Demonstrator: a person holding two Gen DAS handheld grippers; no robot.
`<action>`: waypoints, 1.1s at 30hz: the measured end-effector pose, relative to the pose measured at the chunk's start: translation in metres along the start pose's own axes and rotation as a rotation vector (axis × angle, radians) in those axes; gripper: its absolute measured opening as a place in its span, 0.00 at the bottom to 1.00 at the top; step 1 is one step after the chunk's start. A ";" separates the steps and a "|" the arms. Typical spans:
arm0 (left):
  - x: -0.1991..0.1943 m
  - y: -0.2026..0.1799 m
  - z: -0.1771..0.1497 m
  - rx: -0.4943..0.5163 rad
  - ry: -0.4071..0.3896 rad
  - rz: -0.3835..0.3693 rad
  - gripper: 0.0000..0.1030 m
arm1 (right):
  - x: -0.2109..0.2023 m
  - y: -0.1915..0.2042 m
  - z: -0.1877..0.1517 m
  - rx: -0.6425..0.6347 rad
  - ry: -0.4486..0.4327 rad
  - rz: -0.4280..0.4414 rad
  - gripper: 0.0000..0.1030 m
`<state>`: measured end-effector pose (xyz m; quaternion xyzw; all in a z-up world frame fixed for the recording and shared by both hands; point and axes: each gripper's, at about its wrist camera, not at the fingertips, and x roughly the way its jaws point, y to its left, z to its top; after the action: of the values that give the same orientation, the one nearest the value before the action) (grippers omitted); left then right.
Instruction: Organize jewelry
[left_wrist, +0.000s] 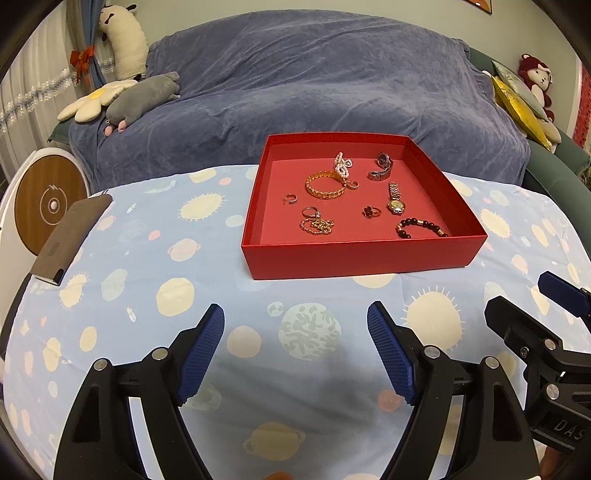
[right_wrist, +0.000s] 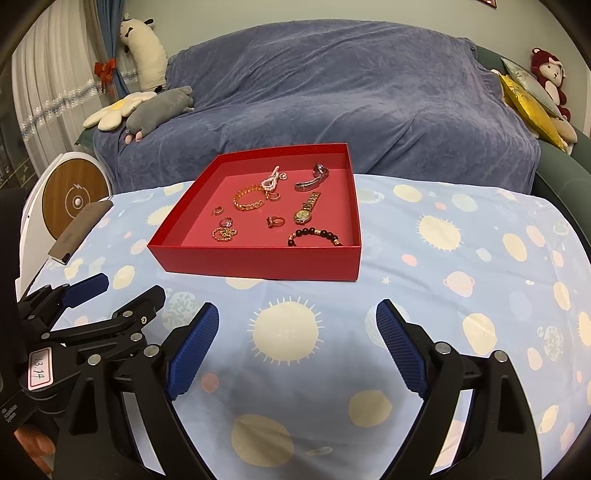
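Observation:
A shallow red box (left_wrist: 354, 258) (right_wrist: 258, 264) stands on the table with several jewelry pieces inside: a gold chain bracelet (left_wrist: 325, 185) (right_wrist: 248, 199), a pink bead piece (left_wrist: 341, 165), a silver watch (left_wrist: 381, 167) (right_wrist: 312, 177), a gold watch (left_wrist: 395, 199) (right_wrist: 306, 211), a dark bead bracelet (left_wrist: 421, 227) (right_wrist: 314, 236), rings (left_wrist: 371, 211) and a small gold chain (left_wrist: 317, 226). My left gripper (left_wrist: 295, 314) is open, short of the box, nothing between its blue pads. My right gripper (right_wrist: 297, 314) is open too, empty, also near the table's front.
The table wears a light blue cloth with suns and planets (left_wrist: 177, 258). A grey flat case (left_wrist: 72, 240) (right_wrist: 79, 232) lies at its left edge. Behind stands a sofa under a blue blanket (left_wrist: 295, 85), with plush toys and cushions at both ends.

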<state>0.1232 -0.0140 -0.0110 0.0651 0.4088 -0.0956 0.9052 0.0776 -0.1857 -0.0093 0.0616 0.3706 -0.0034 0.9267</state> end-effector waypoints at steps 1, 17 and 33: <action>0.000 0.000 0.000 0.000 0.001 0.001 0.75 | 0.000 0.000 0.000 -0.003 0.000 -0.002 0.83; -0.001 0.001 -0.001 -0.020 -0.005 0.018 0.79 | 0.002 0.002 -0.003 0.010 -0.014 -0.016 0.86; -0.002 0.001 -0.001 -0.019 -0.006 0.024 0.79 | 0.000 0.002 -0.004 0.003 -0.027 -0.023 0.86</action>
<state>0.1212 -0.0126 -0.0101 0.0610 0.4061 -0.0812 0.9082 0.0753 -0.1829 -0.0119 0.0588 0.3588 -0.0156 0.9314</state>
